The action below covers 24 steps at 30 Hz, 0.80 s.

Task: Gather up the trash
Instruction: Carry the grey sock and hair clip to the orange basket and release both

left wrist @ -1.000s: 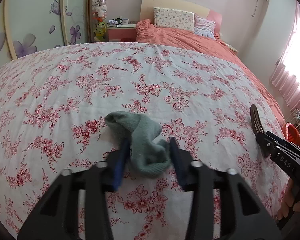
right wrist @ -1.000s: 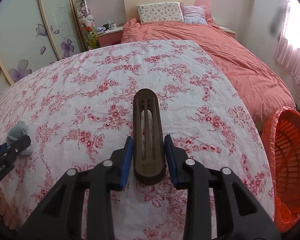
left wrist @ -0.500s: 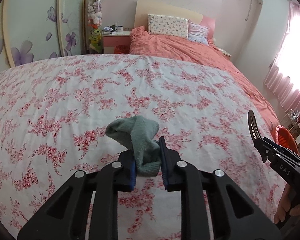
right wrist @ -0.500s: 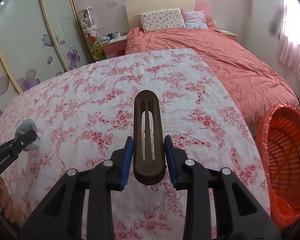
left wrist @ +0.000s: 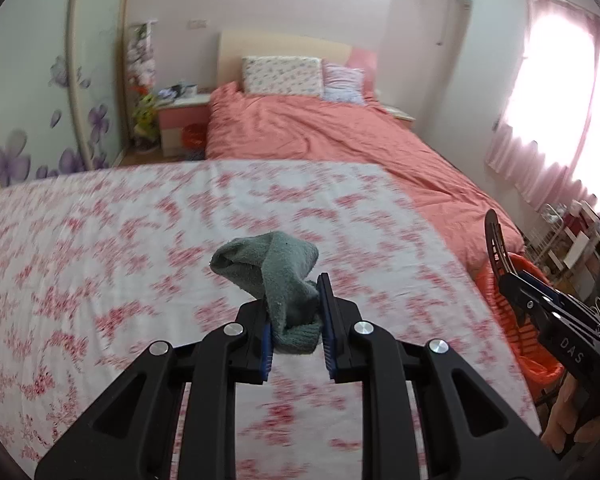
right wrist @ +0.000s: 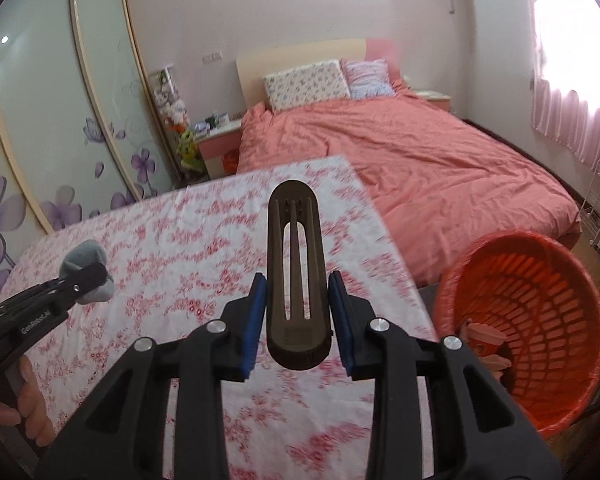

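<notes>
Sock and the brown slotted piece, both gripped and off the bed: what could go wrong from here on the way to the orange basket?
1. The left gripper pinches only the green sock's lower end; the loose top could snag or work free.
2. The right gripper clamps the brown slotted piece near its base; the long end could tip out.
3. The orange basket sits right of the floral bedspread; the sock may need to cross over.

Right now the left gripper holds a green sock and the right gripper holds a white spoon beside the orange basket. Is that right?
Not quite. The right gripper holds a dark brown slotted piece, not a white spoon; the right wrist view shows it. The left gripper does hold the green sock, beside the orange basket.
</notes>
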Each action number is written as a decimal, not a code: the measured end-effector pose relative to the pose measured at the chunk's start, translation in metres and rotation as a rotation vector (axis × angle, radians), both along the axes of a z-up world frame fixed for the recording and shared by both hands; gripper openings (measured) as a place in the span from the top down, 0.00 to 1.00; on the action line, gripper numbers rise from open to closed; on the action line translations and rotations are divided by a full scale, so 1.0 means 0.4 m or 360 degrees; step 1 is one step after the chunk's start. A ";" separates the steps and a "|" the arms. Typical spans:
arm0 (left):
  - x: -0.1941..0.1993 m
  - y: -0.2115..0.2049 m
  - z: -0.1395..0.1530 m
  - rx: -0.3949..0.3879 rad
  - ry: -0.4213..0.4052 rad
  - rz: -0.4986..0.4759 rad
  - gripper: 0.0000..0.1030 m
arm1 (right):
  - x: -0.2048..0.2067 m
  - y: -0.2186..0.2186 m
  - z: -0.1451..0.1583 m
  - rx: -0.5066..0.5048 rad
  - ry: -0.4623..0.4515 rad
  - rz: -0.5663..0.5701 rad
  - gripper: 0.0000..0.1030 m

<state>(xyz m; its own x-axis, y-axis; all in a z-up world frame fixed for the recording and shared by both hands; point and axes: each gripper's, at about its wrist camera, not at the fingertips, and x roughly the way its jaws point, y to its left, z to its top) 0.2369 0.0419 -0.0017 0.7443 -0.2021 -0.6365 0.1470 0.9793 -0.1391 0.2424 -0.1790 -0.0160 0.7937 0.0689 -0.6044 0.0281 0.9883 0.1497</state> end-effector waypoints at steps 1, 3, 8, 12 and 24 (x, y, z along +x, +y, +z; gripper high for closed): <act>-0.003 -0.018 0.010 0.0004 -0.0014 -0.0022 0.81 | -0.016 -0.016 0.013 -0.0003 -0.0025 -0.0019 0.69; -0.009 -0.053 0.025 0.0007 -0.0033 -0.0065 0.81 | -0.034 -0.038 0.027 -0.0001 -0.0049 -0.0043 0.69; -0.024 -0.160 0.061 0.0008 -0.0074 -0.0200 0.81 | -0.096 -0.122 0.059 0.0004 -0.0112 -0.0146 0.69; -0.033 -0.251 0.074 0.0000 -0.0087 -0.0315 0.81 | -0.135 -0.195 0.069 0.0018 -0.0142 -0.0234 0.69; -0.044 -0.533 0.047 0.0137 -0.0115 -0.0647 0.81 | -0.215 -0.413 0.032 0.0059 -0.0145 -0.0496 0.69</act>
<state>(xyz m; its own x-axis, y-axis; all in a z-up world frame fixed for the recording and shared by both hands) 0.2194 -0.1713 0.0170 0.6582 -0.4367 -0.6132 0.5301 0.8472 -0.0344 0.1564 -0.3441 -0.0033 0.8307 -0.1653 -0.5317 0.3133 0.9281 0.2009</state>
